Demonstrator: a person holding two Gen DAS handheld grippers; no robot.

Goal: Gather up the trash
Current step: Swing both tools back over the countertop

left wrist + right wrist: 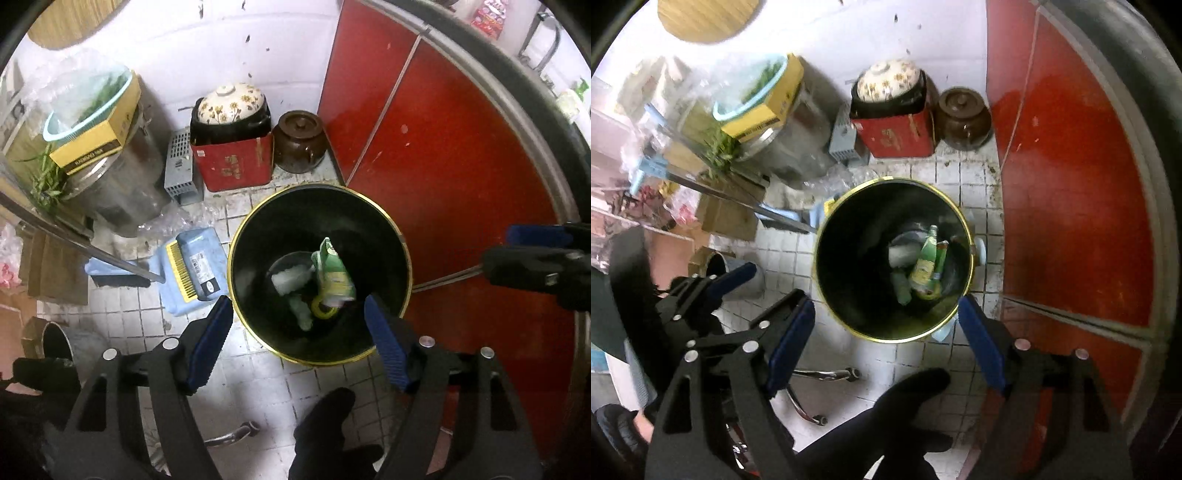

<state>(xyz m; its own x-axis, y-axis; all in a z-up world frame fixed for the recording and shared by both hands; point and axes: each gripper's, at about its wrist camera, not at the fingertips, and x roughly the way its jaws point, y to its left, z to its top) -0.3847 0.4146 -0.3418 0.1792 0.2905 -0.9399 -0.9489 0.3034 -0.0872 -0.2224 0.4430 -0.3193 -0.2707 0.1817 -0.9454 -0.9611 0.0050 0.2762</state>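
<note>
On the far left, in the left wrist view, I see a metal drum with a yellow box and a light blue bowl on top of it. A metal rod goes down diagonally from there to the blue dustpan, which lies just beside the left rim of the bin. So on that side there is little free floor.

My left gripper hangs over the near edge of the bin, fingers wide apart and holding nothing. One pad is outside the rim on the left, the other is over the near right part of the rim. Between them the white tiled floor is bare, and it is the main room I have for moving.

The bin is black with a gold rim, and it stands upright. The trash lies at its bottom: a green bottle, a white crumpled piece left of it and a yellow ring below. In the right wrist view the bottle has its long axis going from near to far, with the neck pointing away from me, to the back wall.

Behind the bin stand a red box with a flowered pot in it, and a brown jar. They are near the wall and apart from the rim.

My right gripper is also spread open and empty, at the near rim. To the right the red cabinet comes near the bin, leaving only a narrow strip of floor.
</note>
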